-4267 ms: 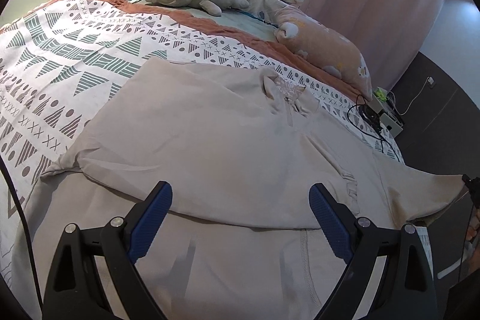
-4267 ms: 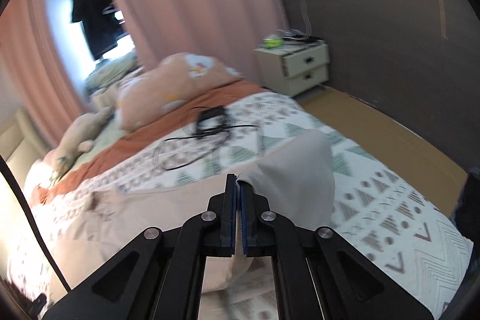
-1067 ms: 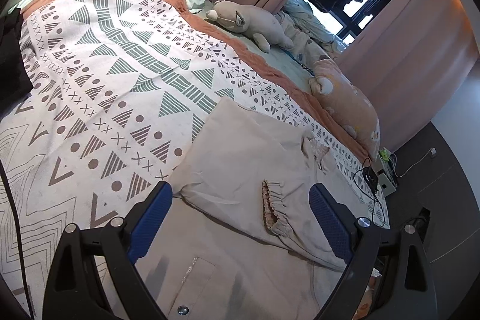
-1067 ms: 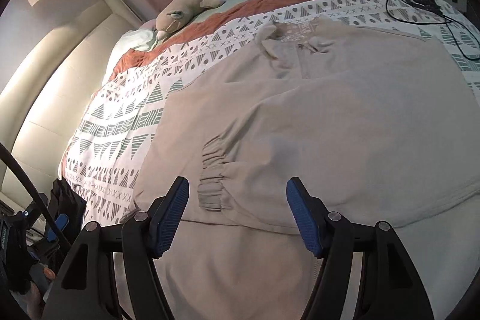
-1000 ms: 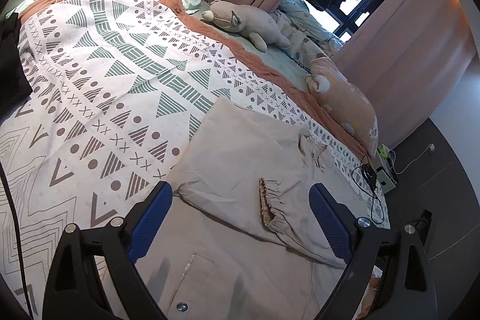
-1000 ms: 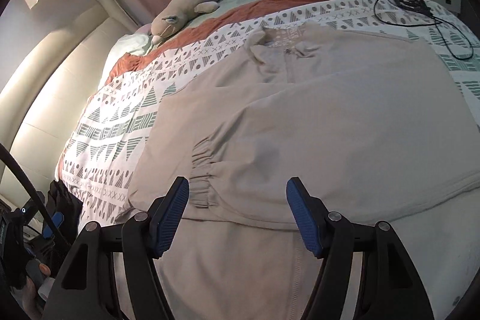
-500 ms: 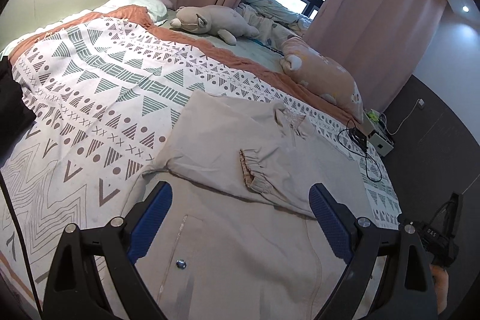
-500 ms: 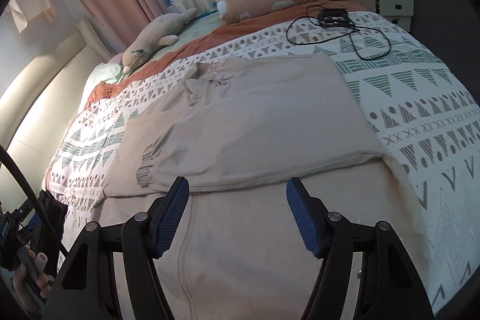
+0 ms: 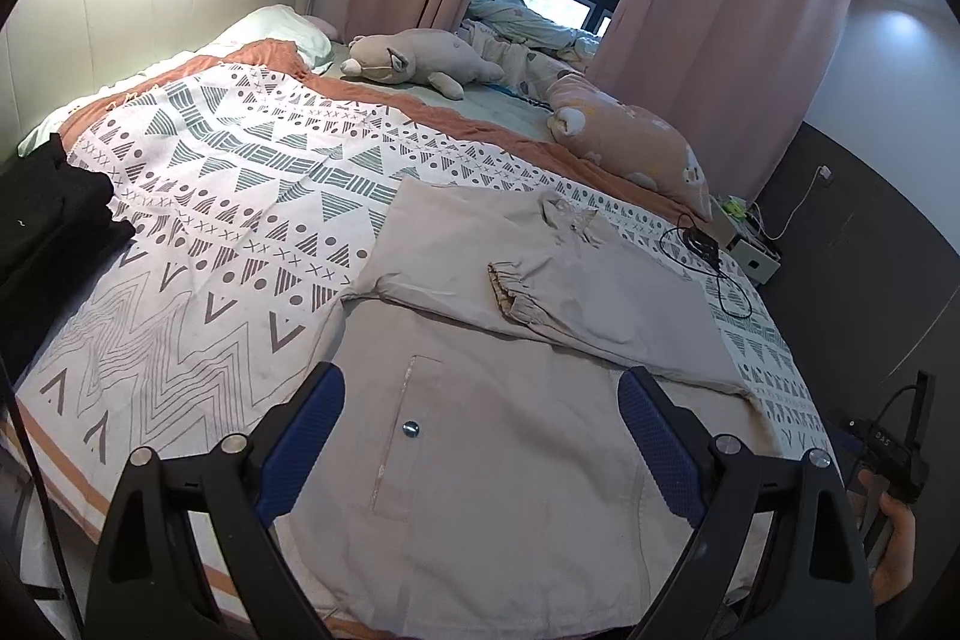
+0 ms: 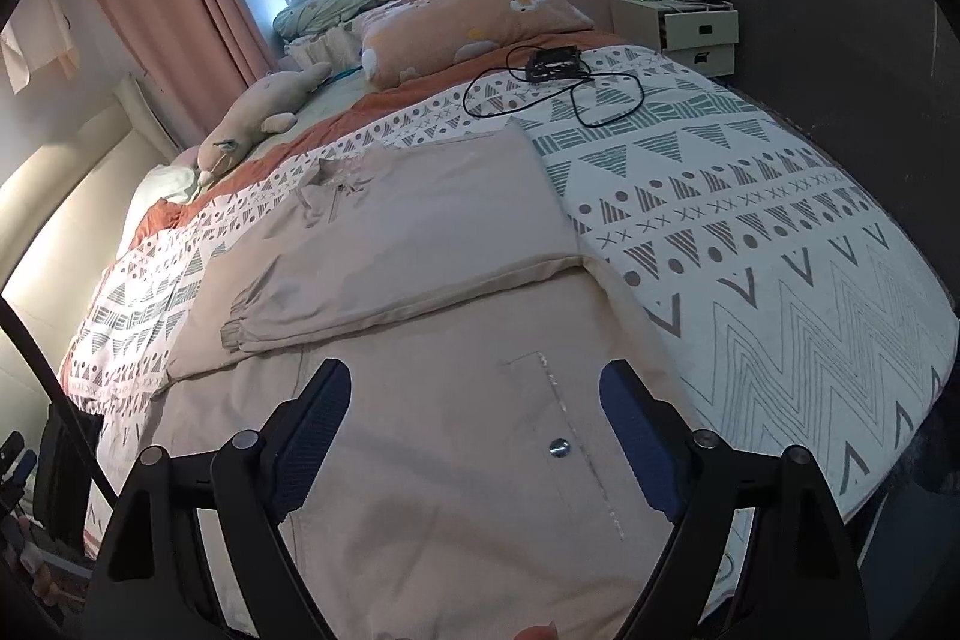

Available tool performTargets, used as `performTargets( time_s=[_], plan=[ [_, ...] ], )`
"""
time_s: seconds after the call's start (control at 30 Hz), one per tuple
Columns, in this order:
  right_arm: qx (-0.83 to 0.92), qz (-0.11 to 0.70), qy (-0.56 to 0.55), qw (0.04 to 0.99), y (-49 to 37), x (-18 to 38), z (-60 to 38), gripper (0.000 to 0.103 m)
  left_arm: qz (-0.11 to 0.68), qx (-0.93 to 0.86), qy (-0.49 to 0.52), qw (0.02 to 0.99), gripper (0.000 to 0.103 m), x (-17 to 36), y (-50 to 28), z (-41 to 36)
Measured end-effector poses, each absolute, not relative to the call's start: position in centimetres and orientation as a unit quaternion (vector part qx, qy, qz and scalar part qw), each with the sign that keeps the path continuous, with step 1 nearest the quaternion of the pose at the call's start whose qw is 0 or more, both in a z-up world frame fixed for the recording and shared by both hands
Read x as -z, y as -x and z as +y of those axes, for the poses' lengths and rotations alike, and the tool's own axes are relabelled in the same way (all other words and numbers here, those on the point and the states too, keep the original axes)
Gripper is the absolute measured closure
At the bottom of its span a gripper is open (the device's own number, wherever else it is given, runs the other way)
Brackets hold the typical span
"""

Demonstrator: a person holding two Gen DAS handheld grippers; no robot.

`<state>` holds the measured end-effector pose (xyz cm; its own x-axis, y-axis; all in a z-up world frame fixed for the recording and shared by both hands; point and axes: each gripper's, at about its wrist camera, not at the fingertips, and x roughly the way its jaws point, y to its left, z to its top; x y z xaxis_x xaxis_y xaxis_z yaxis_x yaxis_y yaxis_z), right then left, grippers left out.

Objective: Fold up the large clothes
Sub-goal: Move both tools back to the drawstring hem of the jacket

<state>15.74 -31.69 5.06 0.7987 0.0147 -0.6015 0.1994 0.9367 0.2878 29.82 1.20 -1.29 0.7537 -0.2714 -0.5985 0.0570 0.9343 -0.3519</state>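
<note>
On the big patterned bed [image 9: 198, 232], both grippers, left gripper [image 9: 480, 436] and right gripper [image 10: 474, 418], hang wide open and empty above the near hem of the tan jacket [image 9: 510, 460], which stretches away toward the far pillows, sleeves folded across.

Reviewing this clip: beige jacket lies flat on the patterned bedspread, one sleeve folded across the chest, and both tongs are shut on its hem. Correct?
Not quite. Both the left tongs and right tongs are open and hold nothing, as each wrist view shows. The rest stands: the beige jacket lies flat on the patterned bedspread, its sleeve folded across the chest.
</note>
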Motion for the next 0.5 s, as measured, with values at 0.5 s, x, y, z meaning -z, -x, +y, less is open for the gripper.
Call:
performTargets(
  time_s=[0.5],
  plan=[
    [0.054, 0.291, -0.173, 0.939, -5.0, -2.0, -34.4, 0.019, 0.336, 0.070, 0.170, 0.924, 0.009, 3.5, -21.7, 5.7]
  ],
)
